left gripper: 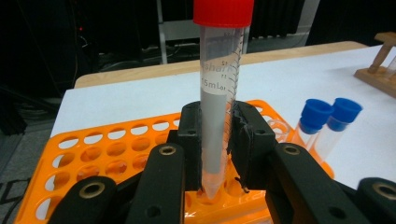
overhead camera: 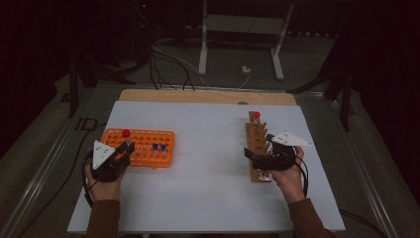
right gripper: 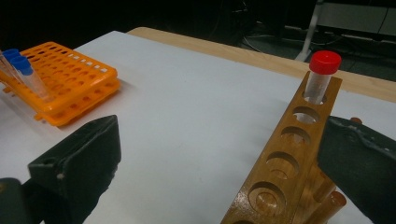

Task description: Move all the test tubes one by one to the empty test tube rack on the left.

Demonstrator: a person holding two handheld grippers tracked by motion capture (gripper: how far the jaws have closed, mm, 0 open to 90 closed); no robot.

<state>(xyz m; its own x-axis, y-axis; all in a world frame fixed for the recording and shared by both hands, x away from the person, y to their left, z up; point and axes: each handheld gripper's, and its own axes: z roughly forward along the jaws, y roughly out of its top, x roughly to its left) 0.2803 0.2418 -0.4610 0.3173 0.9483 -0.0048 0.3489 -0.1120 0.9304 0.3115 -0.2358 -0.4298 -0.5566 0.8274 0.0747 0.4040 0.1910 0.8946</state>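
Note:
My left gripper (overhead camera: 127,148) (left gripper: 217,135) is shut on a clear tube with a red cap (overhead camera: 126,133) (left gripper: 219,93). The tube stands upright, its pointed tip at a hole near the front edge of the orange rack (overhead camera: 111,135) (left gripper: 93,149). Two blue-capped tubes (overhead camera: 158,147) (left gripper: 327,116) stand in that rack to the right. On the right, my right gripper (overhead camera: 251,159) (right gripper: 224,149) is open, its jaws wide apart around the near end of a wooden rack (overhead camera: 256,136) (right gripper: 285,163). One red-capped tube (overhead camera: 256,115) (right gripper: 322,74) stands in that rack's far hole.
Both racks sit on a white board (overhead camera: 208,148) over a wooden tabletop (overhead camera: 198,95). Beyond the table's far edge are cables and a metal stand's legs (overhead camera: 203,49) on the dark floor.

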